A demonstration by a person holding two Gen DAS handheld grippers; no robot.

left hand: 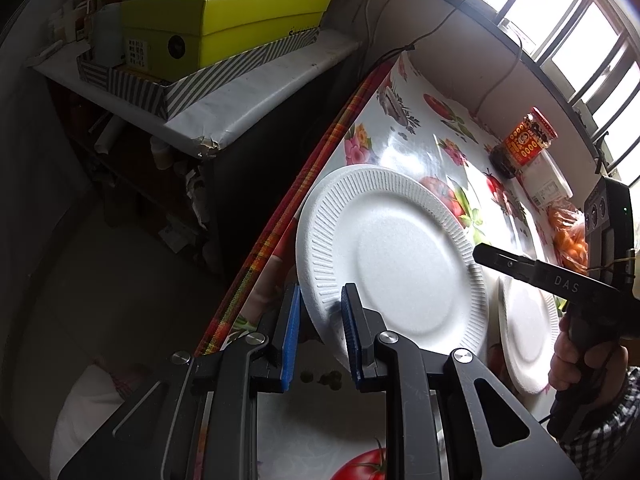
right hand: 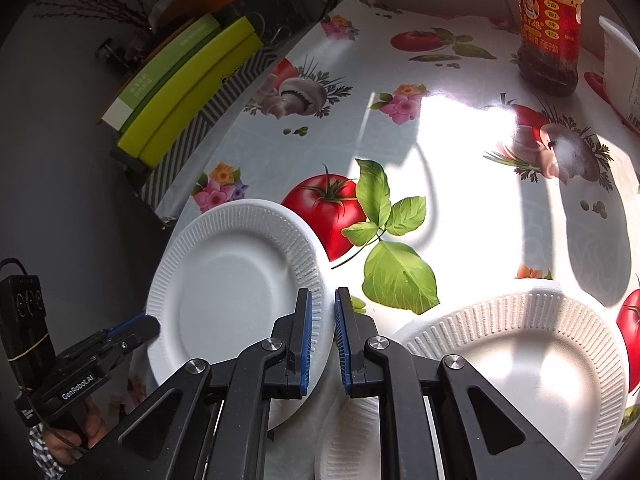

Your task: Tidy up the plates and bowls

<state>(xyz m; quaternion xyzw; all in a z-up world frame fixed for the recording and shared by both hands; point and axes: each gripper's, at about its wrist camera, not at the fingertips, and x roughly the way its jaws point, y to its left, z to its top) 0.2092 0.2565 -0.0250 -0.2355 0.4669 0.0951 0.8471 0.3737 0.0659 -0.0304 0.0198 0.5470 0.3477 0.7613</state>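
There are 3 white foam plates: 1 tilted plate at the table's edge, 1 flat plate beside it, and 1 partly hidden plate low between them. 1 jar of chili sauce stands far back. 2 handheld grippers work here, the left gripper and the right gripper. 2 lime-green boxes lie stacked on 1 side shelf. 1 orange bag sits by the wall.
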